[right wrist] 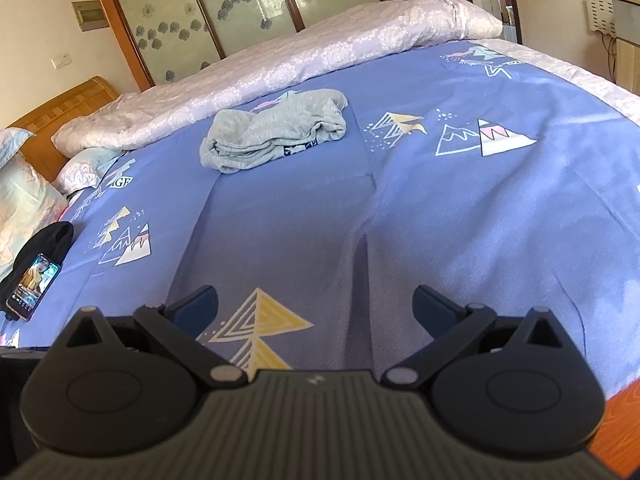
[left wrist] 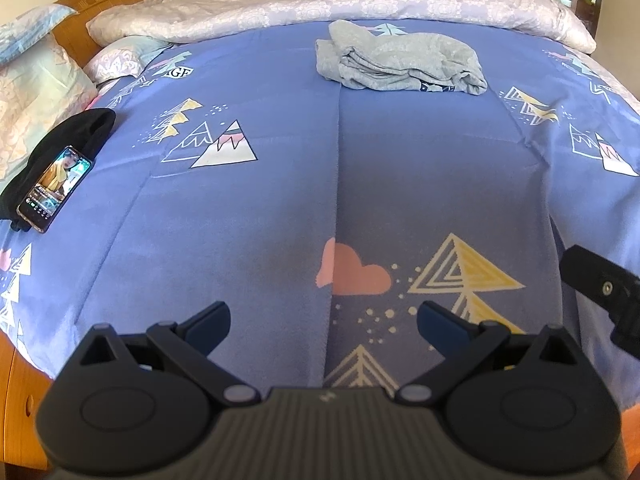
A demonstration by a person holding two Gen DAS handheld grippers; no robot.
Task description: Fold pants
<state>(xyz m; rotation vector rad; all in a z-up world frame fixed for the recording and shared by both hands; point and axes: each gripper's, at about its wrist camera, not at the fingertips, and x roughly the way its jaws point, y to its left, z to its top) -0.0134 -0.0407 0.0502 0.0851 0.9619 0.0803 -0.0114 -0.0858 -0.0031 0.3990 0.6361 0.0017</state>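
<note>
Clearly, the main risk lies in the state of the pants (left wrist: 400, 62): they are seen as a crumpled grey heap in the upper middle of the left wrist frame, on the blue bedsheet (left wrist: 260, 208), just in front of the rolled pale quilt (left wrist: 340, 4). Because waistband and legs cannot be told apart in the bundle, several layers could be pinched at once, and the garment would then be lifted as a lump instead of being spread flat. The sheet itself could also be caught if the fingers are pressed too deep, and its existing creases would be dragged along. A phone (left wrist: 54, 186) resting on a black cloth (left wrist: 86, 126) is seen at the left edge of the frame, well apart from the pants; it could be disturbed only by a wide sweep of fabric.

The left gripper (left wrist: 322, 322) is held with its fingers wide apart, and nothing is held or touched. The right gripper (right wrist: 314, 308) is likewise spread wide and empty, low in the frame above the sheet, well short of the pants (right wrist: 276, 134).
</note>
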